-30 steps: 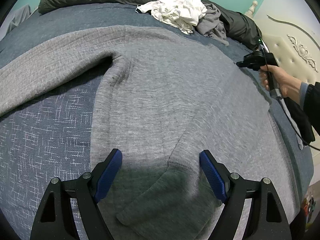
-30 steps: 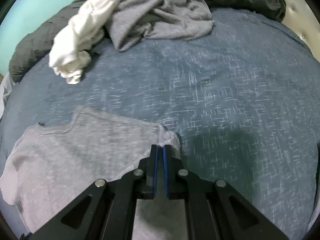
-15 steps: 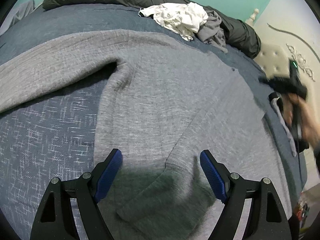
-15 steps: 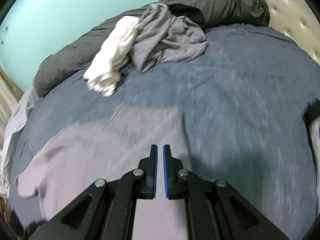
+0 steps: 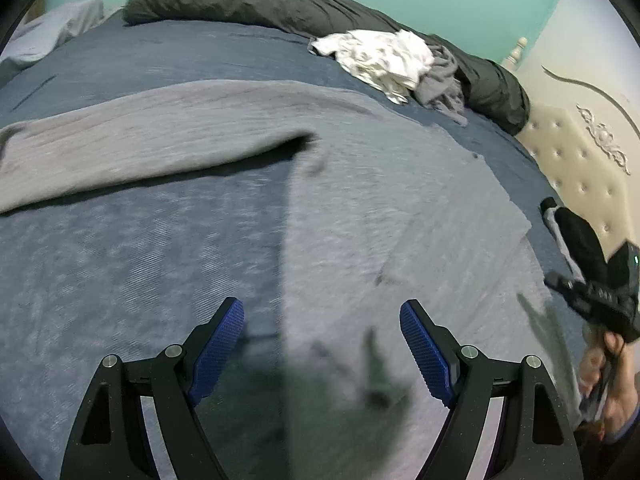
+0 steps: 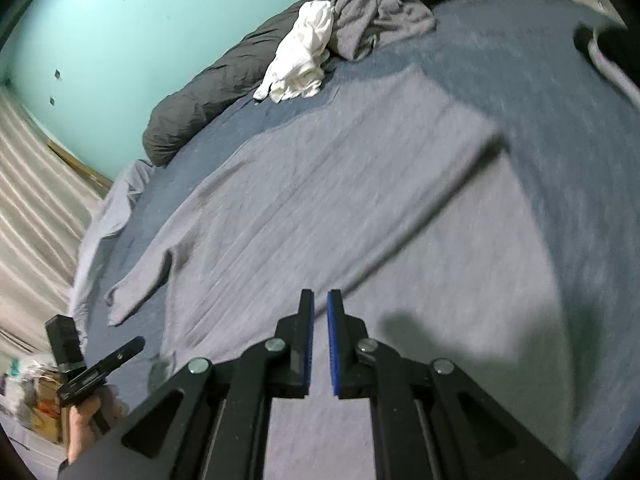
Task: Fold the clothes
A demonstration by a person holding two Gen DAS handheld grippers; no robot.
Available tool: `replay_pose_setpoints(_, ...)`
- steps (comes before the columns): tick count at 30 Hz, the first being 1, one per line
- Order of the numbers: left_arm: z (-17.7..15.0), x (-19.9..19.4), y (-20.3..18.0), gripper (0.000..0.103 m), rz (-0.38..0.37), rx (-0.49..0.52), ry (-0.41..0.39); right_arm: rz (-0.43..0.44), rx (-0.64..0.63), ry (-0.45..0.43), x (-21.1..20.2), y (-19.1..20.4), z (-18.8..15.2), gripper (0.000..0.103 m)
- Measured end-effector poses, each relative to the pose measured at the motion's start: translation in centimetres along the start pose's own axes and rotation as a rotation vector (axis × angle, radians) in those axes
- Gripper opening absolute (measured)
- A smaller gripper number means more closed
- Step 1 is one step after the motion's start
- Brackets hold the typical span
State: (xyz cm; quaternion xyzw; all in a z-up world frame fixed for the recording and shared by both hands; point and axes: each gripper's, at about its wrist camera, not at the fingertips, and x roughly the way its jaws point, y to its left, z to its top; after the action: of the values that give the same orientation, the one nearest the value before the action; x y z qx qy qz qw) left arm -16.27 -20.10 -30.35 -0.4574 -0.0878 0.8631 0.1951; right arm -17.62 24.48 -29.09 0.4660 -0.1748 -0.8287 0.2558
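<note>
I am viewing a grey sweater point(image 5: 360, 200) lying spread on the bed point(image 5: 140, 260), its body flat. 1 sleeve point(image 5: 140, 148) is stretching out to the side in the left view. On the opposite side, a straight raised edge point(image 6: 460, 172) suggests a part lying folded over the body, though blur is preventing me from confirming this.

Handling, in my judgement: the knit is soft, limp and moderately heavy, so it is likely to sag and drag on the cover. I am rating the cuff, hem corners and shoulder seam as the firmest places to pinch, taking both layers.

Appearance: plain mid-grey, fine ribbed texture, few wrinkles.

The left tongs point(image 5: 322, 350) are hovering wide open over the sweater's near edge, holding nothing. The right tongs point(image 6: 320, 340) are hanging over the garment, pads nearly together with a thin gap, nothing between them.

A white garment point(image 6: 302, 56) and another grey garment point(image 6: 376, 16) are lying crumpled near the far edge, beside a dark duvet point(image 5: 280, 0).
</note>
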Motion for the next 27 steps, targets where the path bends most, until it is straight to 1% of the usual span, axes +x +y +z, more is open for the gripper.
replay_pose_setpoints(6,-1.7,-2.6,3.5,0.084,0.05,-0.099,-0.037,0.045,0.026,-0.007,-0.7,0.8,-3.6,0.008)
replay_pose_setpoints(8,-2.0,-3.1,4.0,0.084,0.05,-0.123,-0.044,0.051,0.041,-0.012,-1.0,0.9,-4.5,0.013)
replay_pose_setpoints(10,-2.2,-3.8,4.4,0.084,0.043,-0.147,-0.052,0.056,0.051,-0.027,-1.3,1.0,-4.4,0.014)
replay_pose_setpoints(12,-2.2,-4.4,4.7,0.084,0.056,-0.153,-0.053,0.066,0.057,-0.043,-1.5,1.2,-4.3,0.017)
replay_pose_setpoints(13,-2.1,-4.7,5.0,0.084,0.063,-0.155,-0.051,0.055,0.038,-0.054,-1.6,1.5,-4.4,0.023)
replay_pose_setpoints(14,-2.0,-5.0,5.4,0.084,0.069,-0.161,-0.045,0.048,0.02,-0.059,-1.7,1.7,-4.4,0.027)
replay_pose_setpoints(16,-1.7,-5.7,6.5,0.084,0.067,-0.191,-0.04,0.052,0.01,-0.058,-1.5,1.8,-4.6,0.027)
replay_pose_setpoints(21,0.1,-7.7,11.0,0.084,0.058,-0.326,-0.052,0.086,0.041,-0.056,-0.9,1.1,-4.3,0.027)
replay_pose_setpoints(24,1.3,-8.8,14.0,0.084,0.1,-0.389,-0.071,0.096,0.043,-0.07,-1.2,1.0,-4.0,0.027)
replay_pose_setpoints(27,2.6,-9.2,16.6,0.084,0.144,-0.411,-0.08,0.106,0.045,-0.085,-1.4,0.9,-3.8,0.027)
